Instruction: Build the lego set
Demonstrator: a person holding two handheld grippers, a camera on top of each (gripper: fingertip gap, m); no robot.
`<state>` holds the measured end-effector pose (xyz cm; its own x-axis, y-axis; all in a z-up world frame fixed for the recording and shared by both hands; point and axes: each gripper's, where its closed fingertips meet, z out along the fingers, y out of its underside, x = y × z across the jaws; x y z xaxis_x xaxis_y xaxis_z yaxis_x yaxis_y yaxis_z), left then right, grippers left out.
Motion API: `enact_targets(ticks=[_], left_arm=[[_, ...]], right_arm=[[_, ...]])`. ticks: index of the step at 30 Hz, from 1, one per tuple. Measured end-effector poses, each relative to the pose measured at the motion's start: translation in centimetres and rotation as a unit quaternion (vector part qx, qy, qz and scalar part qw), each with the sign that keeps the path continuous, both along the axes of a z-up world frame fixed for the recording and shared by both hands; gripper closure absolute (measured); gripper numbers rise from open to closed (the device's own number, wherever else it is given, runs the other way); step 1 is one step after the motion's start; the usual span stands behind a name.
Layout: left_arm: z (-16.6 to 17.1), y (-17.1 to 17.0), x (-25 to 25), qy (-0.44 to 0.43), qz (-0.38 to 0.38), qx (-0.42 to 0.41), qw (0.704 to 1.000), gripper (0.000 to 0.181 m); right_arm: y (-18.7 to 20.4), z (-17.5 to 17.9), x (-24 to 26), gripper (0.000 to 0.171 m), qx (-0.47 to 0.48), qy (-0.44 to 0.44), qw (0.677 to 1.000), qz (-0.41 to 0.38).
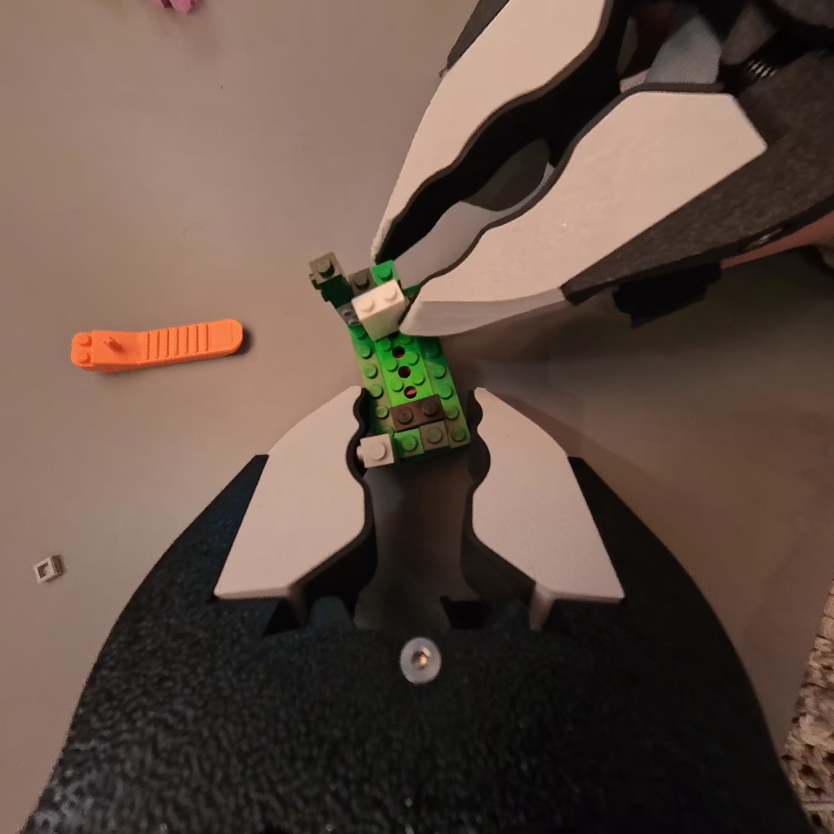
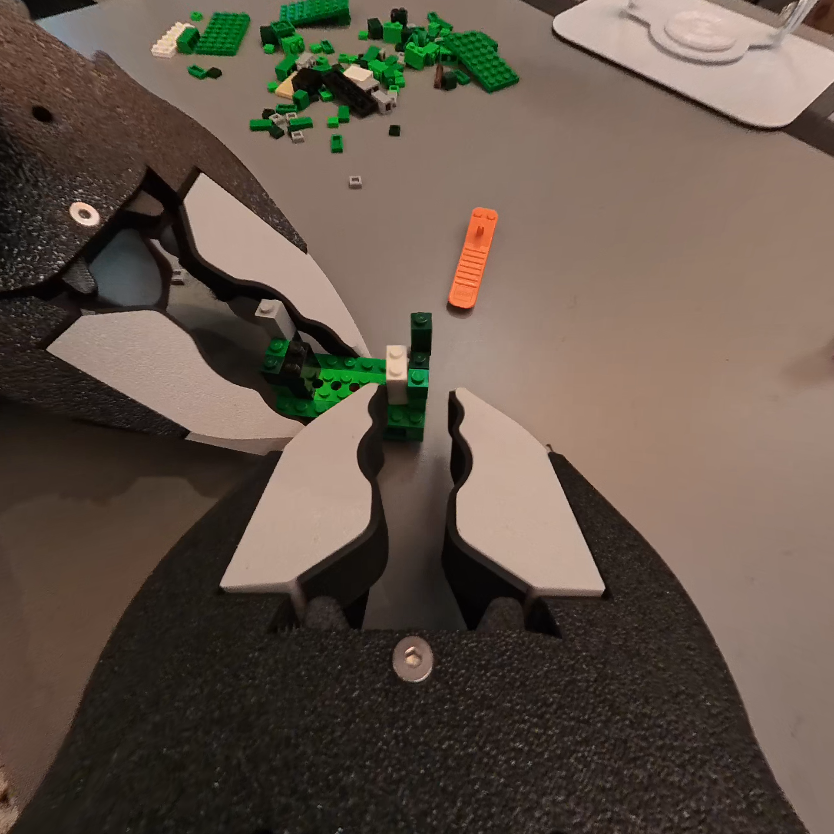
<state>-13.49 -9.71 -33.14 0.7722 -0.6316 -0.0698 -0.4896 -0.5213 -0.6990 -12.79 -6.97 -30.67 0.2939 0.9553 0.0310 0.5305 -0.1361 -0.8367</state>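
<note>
1. The green model [image 1: 408, 388] sits on the table [image 1: 180, 180], its near end gripped between the left gripper [image 1: 417, 406] jaws.
2. A white brick [image 2: 396, 372] stands at its far end, touching one right gripper [image 2: 413, 397] finger; those jaws are parted, gripping nothing.
3. Step, seemingly: seating that brick. Next: press it down firmly.
4. An orange separator [image 2: 471, 259] and the loose pile [image 2: 343, 67] lie beyond.
</note>
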Motion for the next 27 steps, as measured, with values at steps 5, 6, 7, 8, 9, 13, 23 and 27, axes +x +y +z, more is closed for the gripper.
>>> enact_targets(ticks=[5,6,7,8,9,13,23,27], left_arm=[[0.0,0.0,0.0,0.001,0.001,-0.003,1.0,0.14],[0.0,0.0,0.0,0.001,0.001,-0.003,1.0,0.14],[0.0,0.0,0.0,0.001,0.001,-0.004,1.0,0.14],[0.0,0.0,0.0,0.001,0.001,-0.004,1.0,0.14],[0.0,0.0,0.0,0.001,0.001,-0.005,1.0,0.14],[0.0,0.0,0.0,0.001,0.001,-0.007,1.0,0.14],[-0.1,-0.1,0.0,-0.003,0.0,-0.011,1.0,0.14],[-0.1,-0.2,0.0,-0.003,-0.003,-0.012,1.0,0.14]], right_arm=[[-0.2,0.7,0.1,0.147,0.034,0.002,0.999,0.005],[-0.4,0.8,0.0,0.147,0.042,0.001,0.999,0.009],[-0.5,0.9,0.0,0.147,0.051,-0.001,0.999,0.012],[-0.5,1.0,-0.1,0.148,0.063,-0.001,0.998,0.014],[-0.6,1.2,-0.1,0.149,0.076,0.0,0.997,0.018],[-0.7,1.3,-0.3,0.151,0.113,-0.012,0.993,0.021],[-1.6,1.7,-1.2,0.162,0.23,-0.038,0.97,0.062],[-2.1,1.1,-1.3,0.161,0.208,-0.043,0.973,0.09]])
